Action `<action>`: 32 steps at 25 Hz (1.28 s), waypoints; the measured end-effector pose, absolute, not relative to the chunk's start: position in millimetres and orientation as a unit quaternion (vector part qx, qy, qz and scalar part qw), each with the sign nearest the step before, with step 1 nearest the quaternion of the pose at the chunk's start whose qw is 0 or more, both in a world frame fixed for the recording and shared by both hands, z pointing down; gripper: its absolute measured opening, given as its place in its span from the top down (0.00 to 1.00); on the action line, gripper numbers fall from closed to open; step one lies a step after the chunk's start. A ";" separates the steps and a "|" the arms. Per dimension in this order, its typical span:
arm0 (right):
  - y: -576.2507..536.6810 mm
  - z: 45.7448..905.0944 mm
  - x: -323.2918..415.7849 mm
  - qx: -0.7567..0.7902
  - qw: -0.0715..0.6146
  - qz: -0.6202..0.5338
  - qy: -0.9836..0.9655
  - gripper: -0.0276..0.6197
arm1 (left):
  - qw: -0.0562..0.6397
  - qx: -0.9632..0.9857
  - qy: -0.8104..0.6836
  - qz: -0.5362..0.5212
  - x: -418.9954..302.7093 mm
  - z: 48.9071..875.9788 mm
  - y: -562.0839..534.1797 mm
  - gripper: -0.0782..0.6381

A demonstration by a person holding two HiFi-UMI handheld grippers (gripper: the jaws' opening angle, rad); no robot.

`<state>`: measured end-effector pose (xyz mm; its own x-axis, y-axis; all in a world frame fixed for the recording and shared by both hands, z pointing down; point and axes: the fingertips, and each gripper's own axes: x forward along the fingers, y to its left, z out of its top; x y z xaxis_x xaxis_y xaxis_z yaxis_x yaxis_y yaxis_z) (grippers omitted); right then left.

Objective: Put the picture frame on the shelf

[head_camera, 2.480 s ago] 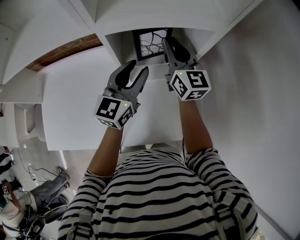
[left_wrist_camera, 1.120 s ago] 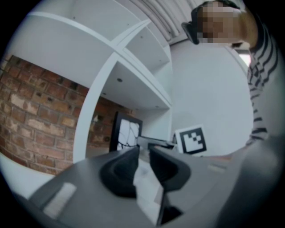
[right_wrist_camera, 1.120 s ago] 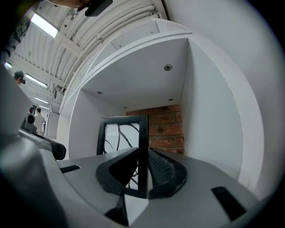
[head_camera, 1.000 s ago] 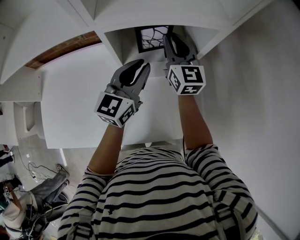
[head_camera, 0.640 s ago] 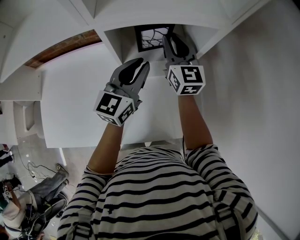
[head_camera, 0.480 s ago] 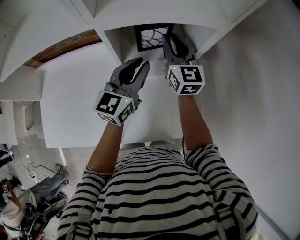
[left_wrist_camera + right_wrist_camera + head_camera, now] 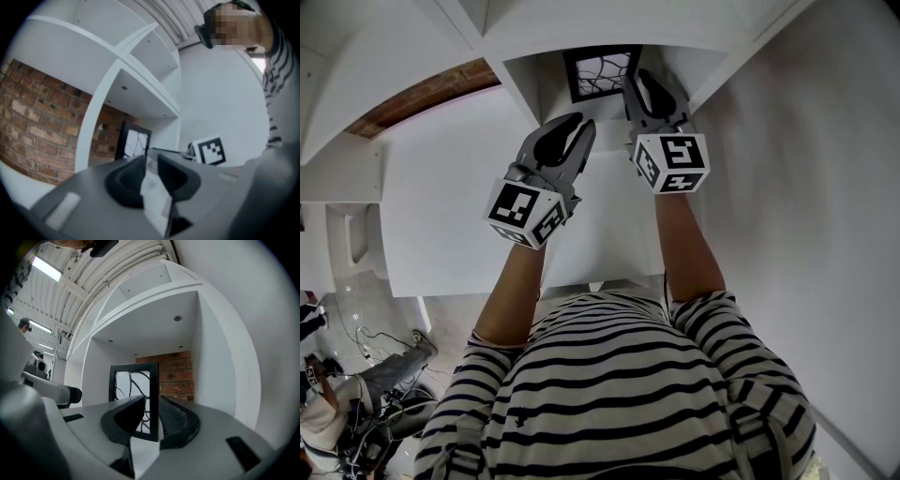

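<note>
The white shelf unit (image 7: 534,86) fills the upper part of the head view, its boards crossing into open compartments; behind it runs a red brick wall (image 7: 176,376), seen through the open back of the compartments. The person in a striped shirt (image 7: 619,394) stands before the shelf with both forearms stretched toward one compartment.

The right claw (image 7: 643,82) reaches level into that compartment, past its front edge, with its marker cube (image 7: 673,164) trailing outside; its jaws are slightly spread on either side of the right-hand edge of the picture frame (image 7: 133,383). In the right gripper view a thin light sliver shows between that edge and the ribbed right pad (image 7: 174,420), so the frame is straddled rather than pinched; the left jaw covers the frame's lower front, and contact there cannot be told.

The left claw (image 7: 579,127) hangs level at the compartment's front edge, by its left divider and apart from the frame; its jaws are partly spread with only white shelf showing through the gap.

The picture frame is black, with dark branching lines on a pale sheet; it stands upright on the compartment floor, set back from the front edge, between the two side walls.
</note>
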<state>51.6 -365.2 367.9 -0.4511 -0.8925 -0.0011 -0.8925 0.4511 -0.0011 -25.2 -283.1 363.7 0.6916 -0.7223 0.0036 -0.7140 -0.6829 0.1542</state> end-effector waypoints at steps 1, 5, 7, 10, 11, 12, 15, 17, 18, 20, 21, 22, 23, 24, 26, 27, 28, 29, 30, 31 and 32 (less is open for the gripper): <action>-362.7 367.3 51.5 -0.522 0.003 -0.002 0.853 0.86 | 0.071 0.917 -0.391 -0.030 -25.0 362.7 -282.5 0.78; -350.9 368.3 49.7 -0.516 0.000 -0.004 0.857 0.86 | 0.069 0.918 -0.389 -0.034 -23.3 360.0 -279.8 0.79; -344.1 368.9 49.0 -0.512 -0.002 -0.004 0.859 0.86 | 0.067 0.918 -0.388 -0.035 -22.2 359.2 -277.8 0.80; -332.3 367.7 48.4 -0.505 -0.003 -0.003 0.863 0.86 | 0.064 0.919 -0.388 -0.034 -20.6 357.9 -273.7 0.83; -328.2 366.9 48.1 -0.502 -0.002 -0.003 0.865 0.86 | 0.063 0.919 -0.388 -0.034 -20.2 357.6 -272.2 0.85; -323.9 366.0 47.5 -0.500 -0.002 -0.003 0.866 0.86 | 0.062 0.919 -0.388 -0.034 -19.8 357.1 -270.7 0.87; -310.9 362.1 44.6 -0.488 0.000 -0.002 0.873 0.86 | 0.061 0.920 -0.385 -0.037 -17.9 355.0 -266.2 0.88; -302.2 359.0 41.9 -0.478 0.002 0.000 0.878 0.86 | 0.058 0.921 -0.384 -0.038 -15.9 353.5 -263.3 0.88; -297.7 357.5 40.4 -0.473 0.003 0.000 0.881 0.86 | 0.057 0.921 -0.383 -0.038 -15.0 352.7 -261.5 0.88; -288.3 354.6 37.6 -0.462 0.006 0.001 0.887 0.86 | 0.055 0.921 -0.383 -0.040 -13.2 350.8 -257.5 0.88; -283.5 353.3 36.4 -0.457 0.008 0.000 0.890 0.86 | 0.053 0.922 -0.382 -0.040 -12.3 349.8 -255.2 0.88; -278.9 352.2 35.2 -0.451 0.009 0.000 0.893 0.86 | 0.052 0.922 -0.382 -0.040 -11.4 348.9 -252.9 0.88; -274.4 351.4 34.0 -0.445 0.010 -0.002 0.895 0.86 | 0.051 0.922 -0.382 -0.040 -10.8 348.4 -250.6 0.88; -270.1 350.9 33.0 -0.440 0.011 -0.002 0.898 0.87 | 0.050 0.922 -0.381 -0.040 -10.3 348.1 -248.4 0.88; -262.0 350.1 32.0 -0.430 0.014 -0.003 0.902 0.91 | 0.048 0.923 -0.381 -0.040 -9.7 348.5 -243.7 0.88; -257.7 349.6 31.8 -0.426 0.016 -0.003 0.905 0.92 | 0.047 0.923 -0.380 -0.039 -9.3 348.9 -240.9 0.88; -252.9 348.8 31.7 -0.421 0.016 -0.003 0.907 0.92 | 0.046 0.924 -0.379 -0.038 -8.9 349.0 -237.6 0.88; -247.7 347.7 31.5 -0.417 0.016 -0.002 0.909 0.93 | 0.044 0.924 -0.377 -0.036 -8.3 348.7 -233.7 0.88; -242.4 346.2 31.4 -0.412 0.014 0.001 0.911 0.94 | 0.043 0.925 -0.376 -0.035 -7.7 347.9 -229.7 0.88; -237.3 344.4 31.5 -0.408 0.013 0.003 0.913 0.94 | 0.042 0.925 -0.375 -0.035 -7.1 346.7 -226.0 0.88; -232.9 342.3 31.8 -0.404 0.013 0.005 0.915 0.94 | 0.041 0.925 -0.375 -0.035 -6.5 345.4 -223.0 0.88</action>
